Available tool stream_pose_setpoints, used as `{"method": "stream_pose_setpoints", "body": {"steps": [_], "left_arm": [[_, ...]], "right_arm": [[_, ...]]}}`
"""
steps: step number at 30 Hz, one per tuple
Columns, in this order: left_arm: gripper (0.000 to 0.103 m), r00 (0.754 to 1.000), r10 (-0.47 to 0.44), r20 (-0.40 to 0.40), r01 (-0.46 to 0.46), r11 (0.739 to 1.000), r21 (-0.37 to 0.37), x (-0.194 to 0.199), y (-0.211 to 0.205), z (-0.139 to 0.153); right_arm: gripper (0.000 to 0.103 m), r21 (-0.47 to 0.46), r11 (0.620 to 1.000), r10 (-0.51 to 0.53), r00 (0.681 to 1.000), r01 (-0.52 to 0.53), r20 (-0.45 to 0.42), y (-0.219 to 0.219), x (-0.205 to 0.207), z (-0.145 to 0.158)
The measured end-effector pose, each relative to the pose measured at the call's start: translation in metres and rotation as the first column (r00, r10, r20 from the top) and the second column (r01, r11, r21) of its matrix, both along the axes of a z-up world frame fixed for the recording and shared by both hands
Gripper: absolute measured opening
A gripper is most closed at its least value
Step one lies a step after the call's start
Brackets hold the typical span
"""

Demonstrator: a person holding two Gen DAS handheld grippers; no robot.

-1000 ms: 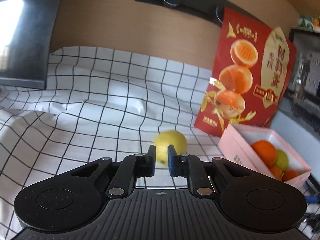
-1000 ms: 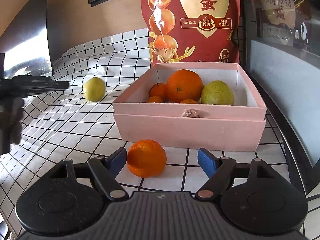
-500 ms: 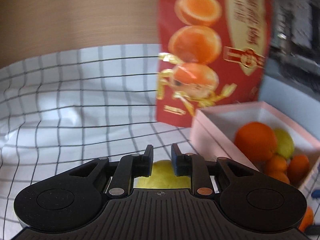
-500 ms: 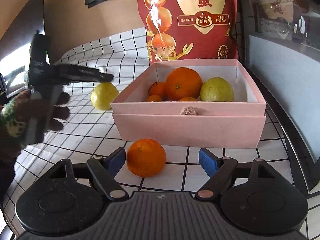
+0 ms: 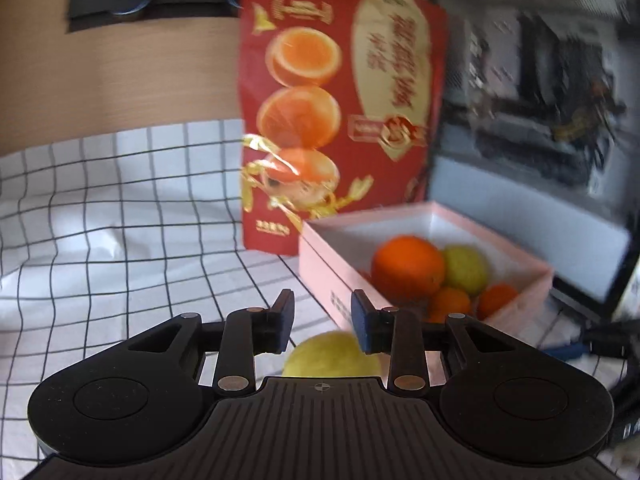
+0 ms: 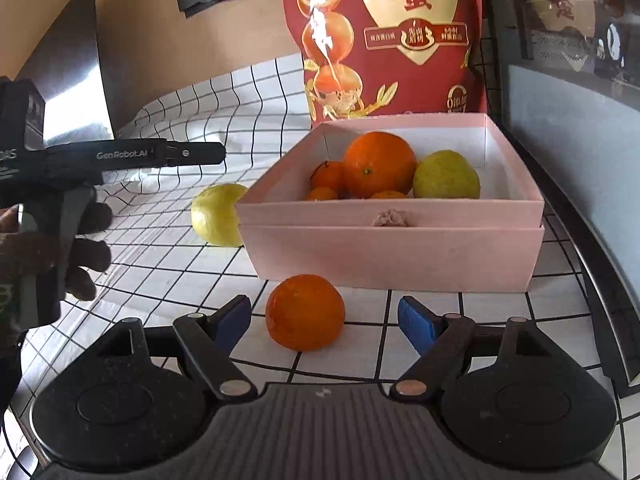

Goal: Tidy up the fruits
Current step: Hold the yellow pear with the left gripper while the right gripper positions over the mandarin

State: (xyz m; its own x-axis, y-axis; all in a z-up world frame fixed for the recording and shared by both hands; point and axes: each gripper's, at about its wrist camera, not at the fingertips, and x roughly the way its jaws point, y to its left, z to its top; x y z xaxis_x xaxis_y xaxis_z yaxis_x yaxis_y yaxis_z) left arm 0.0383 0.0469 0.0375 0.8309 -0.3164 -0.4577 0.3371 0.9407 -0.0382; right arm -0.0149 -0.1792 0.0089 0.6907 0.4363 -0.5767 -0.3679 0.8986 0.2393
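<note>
Left gripper (image 5: 322, 326) fingers apart above yellow fruit (image 5: 331, 354); right gripper (image 6: 323, 322) wide apart, orange (image 6: 305, 311) between them, pink box (image 6: 394, 240) just ahead

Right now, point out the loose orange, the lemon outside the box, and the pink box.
orange (image 6: 305, 312): right wrist view, middle of its skin.
lemon (image 6: 216, 220): right wrist view, its visible left half.
box (image 6: 392, 256): right wrist view, front wall.
</note>
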Motion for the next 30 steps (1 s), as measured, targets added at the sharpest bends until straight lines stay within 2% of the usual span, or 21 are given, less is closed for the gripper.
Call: {"method": "stream_pose_setpoints", "body": {"steps": [3, 7, 11, 16, 20, 24, 28, 29, 30], "left_arm": [[0.035, 0.999, -0.026, -0.023, 0.026, 0.999, 0.018, -0.008, -0.007, -0.008], [0.036, 0.998, -0.054, -0.023, 0.054, 0.998, -0.012, -0.023, -0.01, -0.016], [0.036, 0.997, -0.082, -0.009, 0.082, 0.997, 0.012, -0.038, -0.014, -0.014], [0.038, 0.985, -0.173, 0.009, 0.172, 0.983, 0.065, -0.057, -0.027, -0.012], [0.038, 0.986, -0.164, 0.04, 0.155, 0.972, 0.175, -0.069, -0.039, -0.016], [0.041, 0.996, -0.068, 0.06, 0.048, 0.957, 0.288, -0.071, -0.044, -0.02], [0.043, 0.997, -0.063, 0.052, 0.047, 0.964, 0.263, -0.07, -0.039, -0.02], [0.045, 0.996, -0.068, 0.052, 0.051, 0.961, 0.271, -0.07, -0.04, -0.02], [0.053, 0.996, -0.078, 0.05, 0.062, 0.96, 0.273, -0.071, -0.041, -0.021]], "right_arm": [[0.081, 0.002, 1.0, 0.0, 1.0, 0.0, -0.02, 0.0, 0.003, -0.001], [0.081, 0.005, 1.0, 0.0, 1.0, 0.0, -0.028, 0.0, 0.003, -0.001], [0.081, -0.002, 1.0, 0.007, 0.999, -0.007, -0.032, 0.001, 0.003, -0.001], [0.081, -0.009, 1.0, 0.011, 0.999, -0.011, -0.048, 0.002, 0.005, -0.002], [0.081, -0.01, 1.0, 0.007, 0.999, -0.007, -0.05, 0.001, 0.005, -0.002], [0.081, -0.012, 1.0, 0.009, 0.999, -0.009, -0.052, 0.002, 0.007, -0.002], [0.081, -0.008, 1.0, 0.01, 0.998, -0.01, -0.055, 0.0, 0.007, -0.002], [0.081, -0.008, 1.0, 0.01, 0.998, -0.01, -0.055, 0.0, 0.007, -0.002], [0.081, -0.008, 1.0, 0.01, 0.998, -0.011, -0.055, 0.0, 0.007, -0.002]]}}
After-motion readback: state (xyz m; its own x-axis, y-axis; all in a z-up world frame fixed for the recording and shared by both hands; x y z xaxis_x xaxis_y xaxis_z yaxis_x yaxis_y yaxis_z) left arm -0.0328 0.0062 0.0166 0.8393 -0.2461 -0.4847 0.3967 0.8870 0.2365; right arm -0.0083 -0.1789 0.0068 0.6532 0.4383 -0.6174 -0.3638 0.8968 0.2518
